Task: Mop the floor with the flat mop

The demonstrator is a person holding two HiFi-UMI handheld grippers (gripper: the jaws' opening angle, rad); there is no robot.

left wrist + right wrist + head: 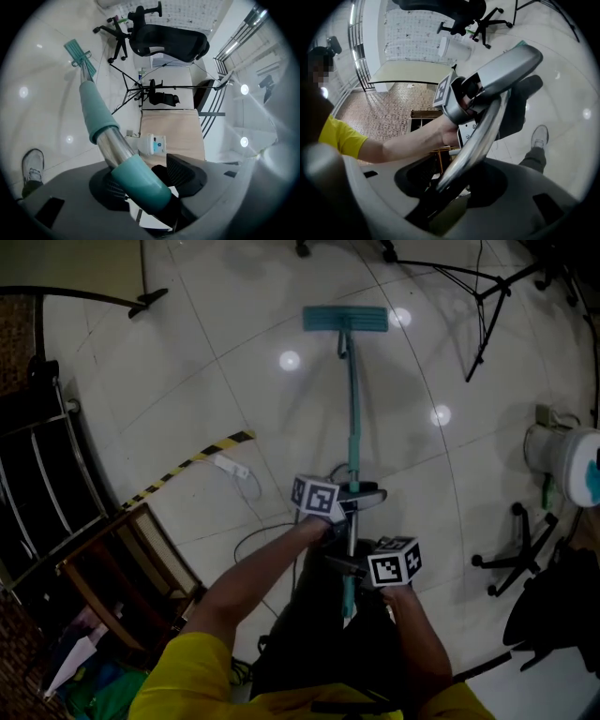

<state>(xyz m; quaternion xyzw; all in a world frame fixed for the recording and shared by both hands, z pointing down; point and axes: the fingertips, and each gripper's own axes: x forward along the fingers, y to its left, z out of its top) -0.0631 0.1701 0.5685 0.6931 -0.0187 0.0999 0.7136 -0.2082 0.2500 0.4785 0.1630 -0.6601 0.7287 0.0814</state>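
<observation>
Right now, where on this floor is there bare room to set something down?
Bare tiles lie between the flat mop's head and the striped tape, and between the mop handle and the chair base. Crowded: the black rack and wooden frame lower left, tripod upper right.

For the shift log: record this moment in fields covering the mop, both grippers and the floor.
tool: teal flat mop with a silver metal pole
mop head: flat on the glossy white tiled floor, at the pole's far end
left gripper: shut on the pole's teal sleeve
right gripper: shut on bare metal pole, nearer its top end
</observation>
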